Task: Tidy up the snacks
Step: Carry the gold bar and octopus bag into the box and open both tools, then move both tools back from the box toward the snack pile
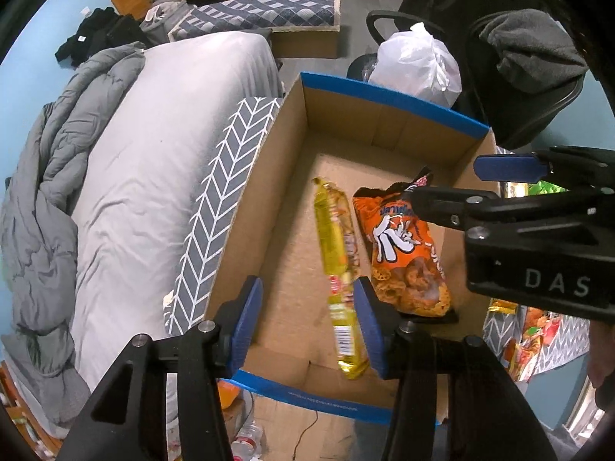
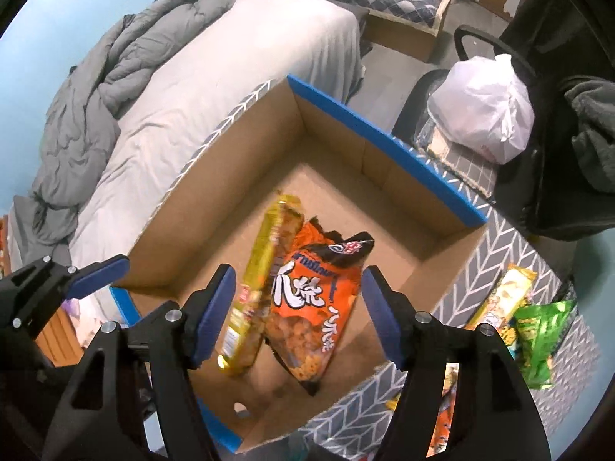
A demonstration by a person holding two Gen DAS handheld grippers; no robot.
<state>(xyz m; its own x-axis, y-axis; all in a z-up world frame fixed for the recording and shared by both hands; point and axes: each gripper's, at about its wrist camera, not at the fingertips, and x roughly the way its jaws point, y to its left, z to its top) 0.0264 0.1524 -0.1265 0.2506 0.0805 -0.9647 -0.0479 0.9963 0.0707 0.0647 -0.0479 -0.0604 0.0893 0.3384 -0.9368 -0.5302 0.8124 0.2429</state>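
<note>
A: Where are your tongs right now?

B: Both hang over the box [image 1: 292,146], pointing steeply down. Your left tongs [image 1: 307,326] stand apart, gripping nothing; the yellow pack [image 1: 340,269] shows between the pads but lies below them on the box floor.

A: And the right?

B: Your right tongs [image 2: 298,320] are released too. The orange bag [image 2: 307,319] sits between the pads in that view, with the pads clear of it on both sides.

A: So where are the snacks?

B: The yellow pack and the orange bag lie side by side in the box, touching. More snacks [image 2: 526,326] wait outside it, on the patterned cloth [image 2: 499,261] to the right. The bed [image 1: 146,161] runs along the box's left wall.
</note>
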